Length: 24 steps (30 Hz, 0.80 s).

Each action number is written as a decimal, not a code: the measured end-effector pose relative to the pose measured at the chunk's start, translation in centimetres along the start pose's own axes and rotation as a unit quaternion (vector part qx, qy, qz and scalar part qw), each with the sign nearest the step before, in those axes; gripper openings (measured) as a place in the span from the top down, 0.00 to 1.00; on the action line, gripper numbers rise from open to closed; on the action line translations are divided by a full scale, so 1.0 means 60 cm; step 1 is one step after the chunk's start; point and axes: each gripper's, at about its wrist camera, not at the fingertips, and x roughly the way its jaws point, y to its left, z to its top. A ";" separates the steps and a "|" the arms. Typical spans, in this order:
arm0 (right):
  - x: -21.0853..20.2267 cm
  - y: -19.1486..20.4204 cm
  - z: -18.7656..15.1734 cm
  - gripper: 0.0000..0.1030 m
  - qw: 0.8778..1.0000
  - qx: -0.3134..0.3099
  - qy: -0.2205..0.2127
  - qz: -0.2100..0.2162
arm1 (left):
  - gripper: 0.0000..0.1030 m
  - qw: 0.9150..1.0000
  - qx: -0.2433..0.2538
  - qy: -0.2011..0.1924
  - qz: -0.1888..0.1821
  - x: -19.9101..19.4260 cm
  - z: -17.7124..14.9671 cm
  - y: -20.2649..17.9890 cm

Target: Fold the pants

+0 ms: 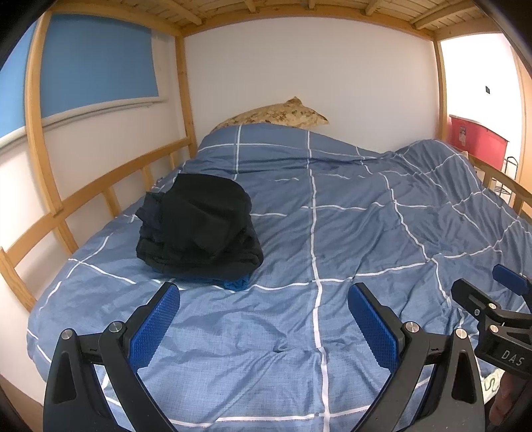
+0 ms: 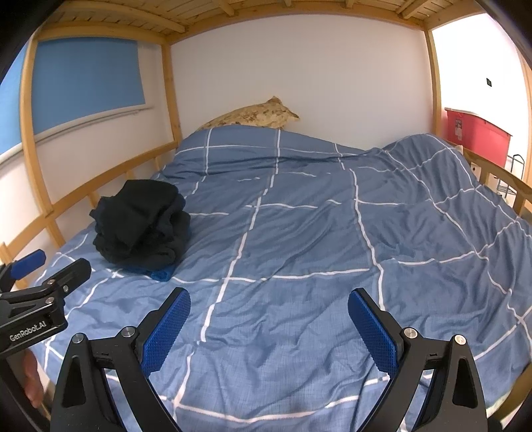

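Note:
A pile of folded black pants (image 1: 199,229) lies on the left side of the blue checked duvet (image 1: 332,232), with a blue garment (image 1: 237,283) under it. It also shows in the right wrist view (image 2: 143,222). My left gripper (image 1: 264,292) is open and empty, above the near part of the duvet, just in front of and to the right of the pile. My right gripper (image 2: 269,297) is open and empty, further right over the duvet (image 2: 316,249). Each gripper shows at the edge of the other's view: the right one (image 1: 508,292), the left one (image 2: 53,269).
A wooden bed rail (image 1: 99,196) runs along the left wall. A patterned pillow (image 1: 282,114) lies at the head. A red box (image 1: 478,139) stands beyond the right rail. Wooden slats (image 1: 299,10) of an upper bunk are overhead. The duvet bulges at the right.

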 end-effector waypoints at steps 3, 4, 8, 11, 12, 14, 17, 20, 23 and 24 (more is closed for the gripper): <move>0.000 0.000 0.000 0.06 1.000 0.000 0.001 0.000 | 0.00 1.000 -0.003 0.001 -0.001 0.001 0.001 -0.001; 0.000 0.001 0.000 0.06 1.000 -0.001 0.000 0.000 | 0.00 1.000 -0.003 0.001 0.000 0.001 0.002 0.000; 0.000 0.000 0.001 0.06 1.000 -0.003 0.000 -0.001 | 0.00 1.000 -0.004 0.001 0.002 0.002 0.000 -0.006; 0.001 0.001 0.002 0.06 1.000 -0.002 0.001 -0.001 | 0.00 1.000 -0.005 0.001 0.002 0.003 0.000 -0.003; 0.001 0.001 0.002 0.06 1.000 -0.002 0.001 -0.001 | 0.00 1.000 -0.005 0.002 0.000 0.003 0.000 -0.004; 0.002 0.002 0.001 0.06 1.000 -0.002 0.002 -0.001 | 0.00 1.000 -0.007 0.003 -0.001 0.004 -0.001 -0.003; 0.002 0.002 0.000 0.06 1.000 -0.001 0.003 0.000 | 0.00 1.000 -0.008 0.003 -0.002 0.005 -0.001 -0.002; 0.003 0.001 -0.001 0.06 1.000 0.000 0.003 0.001 | 0.00 1.000 -0.005 0.004 -0.002 0.006 -0.002 -0.004; 0.003 -0.001 -0.002 0.06 1.000 0.000 0.004 0.001 | 0.00 1.000 -0.006 0.004 -0.001 0.006 -0.002 -0.005; 0.003 -0.001 -0.001 0.06 1.000 0.000 0.004 0.001 | 0.00 1.000 -0.006 0.004 -0.001 0.006 -0.002 -0.004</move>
